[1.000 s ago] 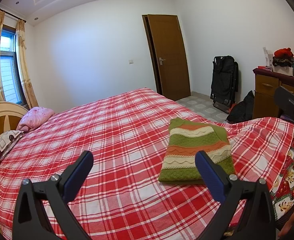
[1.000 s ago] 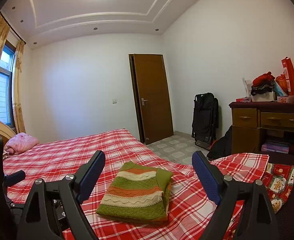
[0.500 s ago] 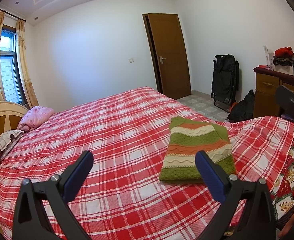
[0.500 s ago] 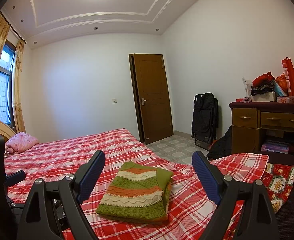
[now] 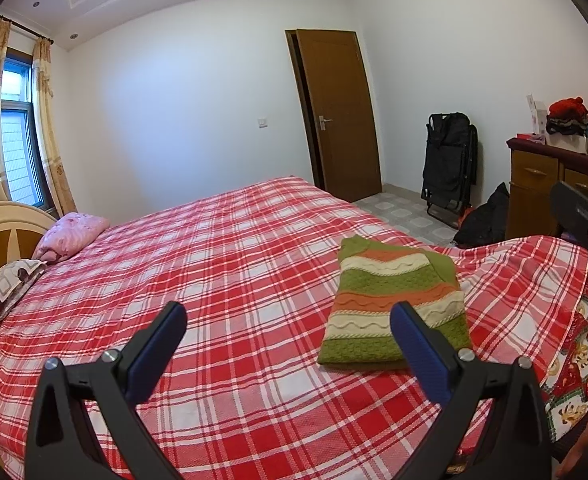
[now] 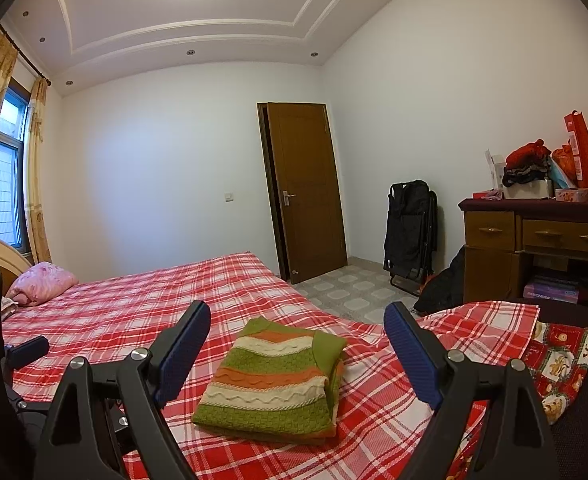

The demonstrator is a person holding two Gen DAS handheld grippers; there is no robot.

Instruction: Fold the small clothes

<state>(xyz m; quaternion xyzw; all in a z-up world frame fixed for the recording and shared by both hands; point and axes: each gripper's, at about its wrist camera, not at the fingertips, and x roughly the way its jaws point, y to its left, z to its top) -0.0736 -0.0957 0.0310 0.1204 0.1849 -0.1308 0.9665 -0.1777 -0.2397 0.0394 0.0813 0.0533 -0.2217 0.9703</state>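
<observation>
Left wrist view: left gripper (image 5: 288,328) spread wide, nothing between its blue pads (image 5: 156,354), poised above the red plaid bedspread (image 5: 222,272). Folded striped sweater (image 5: 393,304) in green, orange and cream lying flat on the spread, ahead and to the right, partly behind the right-hand finger. Pink pillow (image 5: 74,236) far off by the headboard.

Right wrist view: right gripper (image 6: 297,338) likewise gaping, empty, clear of the cloth. Folded striped sweater (image 6: 272,380) seen between the fingers, near the bed's edge. Wooden door (image 6: 307,188) and dresser (image 6: 533,240) beyond.
</observation>
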